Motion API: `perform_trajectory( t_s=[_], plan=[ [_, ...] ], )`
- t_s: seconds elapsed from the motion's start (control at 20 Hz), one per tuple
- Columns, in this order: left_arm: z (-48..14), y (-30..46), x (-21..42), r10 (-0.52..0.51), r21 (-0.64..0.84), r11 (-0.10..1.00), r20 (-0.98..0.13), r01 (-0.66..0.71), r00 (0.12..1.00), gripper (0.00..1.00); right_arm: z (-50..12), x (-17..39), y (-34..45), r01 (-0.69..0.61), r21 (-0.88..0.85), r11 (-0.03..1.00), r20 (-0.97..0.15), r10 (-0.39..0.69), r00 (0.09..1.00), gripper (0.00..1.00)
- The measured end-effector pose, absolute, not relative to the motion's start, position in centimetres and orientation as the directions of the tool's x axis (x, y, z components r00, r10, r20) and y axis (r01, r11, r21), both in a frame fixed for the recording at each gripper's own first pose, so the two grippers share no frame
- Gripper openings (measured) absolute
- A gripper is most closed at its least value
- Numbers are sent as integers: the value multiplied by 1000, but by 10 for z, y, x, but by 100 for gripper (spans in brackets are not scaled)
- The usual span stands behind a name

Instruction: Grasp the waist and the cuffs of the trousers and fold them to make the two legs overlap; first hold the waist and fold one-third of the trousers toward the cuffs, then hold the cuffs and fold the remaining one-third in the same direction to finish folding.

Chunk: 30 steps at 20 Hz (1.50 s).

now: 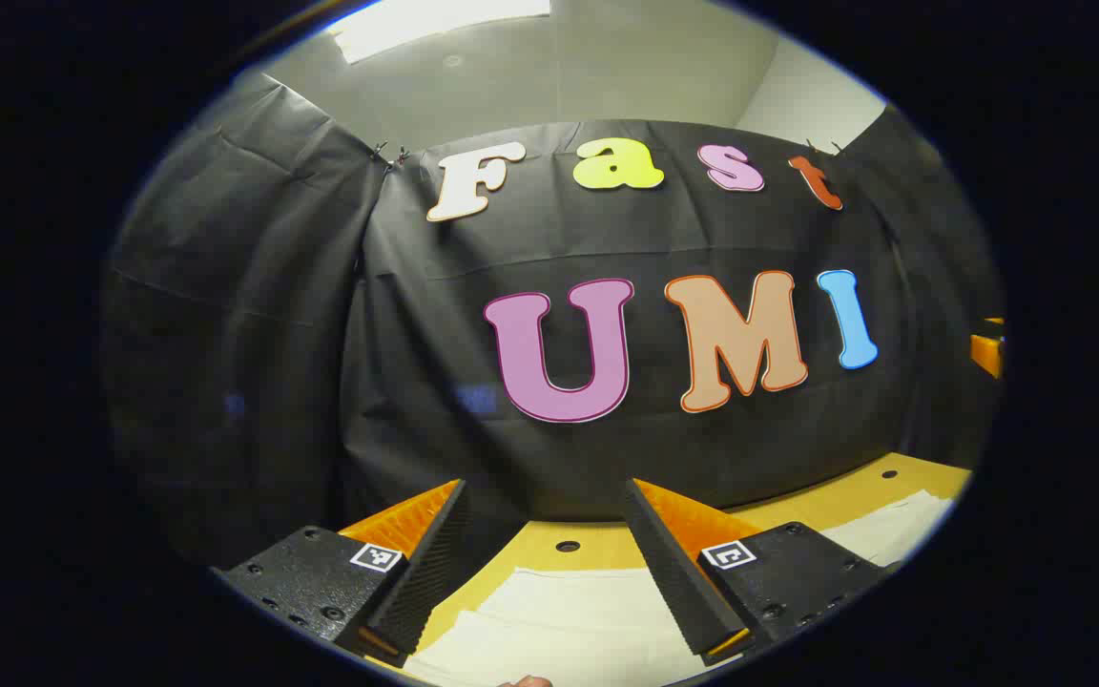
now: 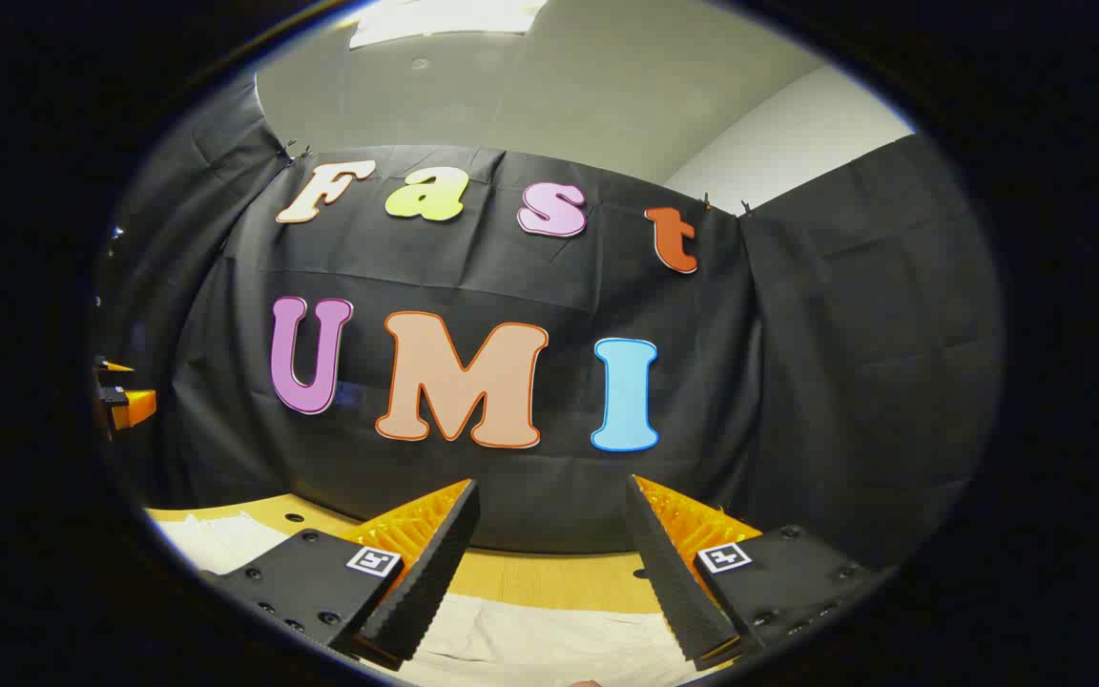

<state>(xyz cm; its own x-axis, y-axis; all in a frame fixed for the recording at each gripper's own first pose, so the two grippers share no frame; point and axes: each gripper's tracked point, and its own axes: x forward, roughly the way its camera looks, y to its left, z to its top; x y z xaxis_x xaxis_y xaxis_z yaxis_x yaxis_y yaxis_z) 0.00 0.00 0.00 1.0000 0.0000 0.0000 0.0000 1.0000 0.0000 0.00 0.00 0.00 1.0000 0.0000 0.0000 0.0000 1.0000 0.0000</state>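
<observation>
Both grippers are held level, looking at the booth wall, with the trousers (image 1: 559, 620) lying pale and flat on the counter (image 1: 597, 546) below and just ahead of them. The left gripper (image 1: 549, 563) has its jaws wide and empty; so does the right gripper (image 2: 549, 563). The cloth spreads sideways under both, so each must tip down to reach it; neither looks nearer.
</observation>
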Motion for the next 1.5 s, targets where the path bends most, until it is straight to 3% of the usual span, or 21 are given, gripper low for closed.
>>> perform_trajectory(
  t_s=[0.9,1.25,1.5],
  plan=[
    [-14,-19,6,-78,34,996,-17,79,997,97,-7,0,7,-6,0,1000,-11,6,1000,97],
    [-39,-17,-3,-184,260,945,-76,197,980,96,-19,-2,14,-20,17,1000,-27,21,999,97],
    [-73,-21,-20,-253,435,848,-173,304,952,96,-27,0,12,-23,31,999,-43,24,999,97]
  ],
)
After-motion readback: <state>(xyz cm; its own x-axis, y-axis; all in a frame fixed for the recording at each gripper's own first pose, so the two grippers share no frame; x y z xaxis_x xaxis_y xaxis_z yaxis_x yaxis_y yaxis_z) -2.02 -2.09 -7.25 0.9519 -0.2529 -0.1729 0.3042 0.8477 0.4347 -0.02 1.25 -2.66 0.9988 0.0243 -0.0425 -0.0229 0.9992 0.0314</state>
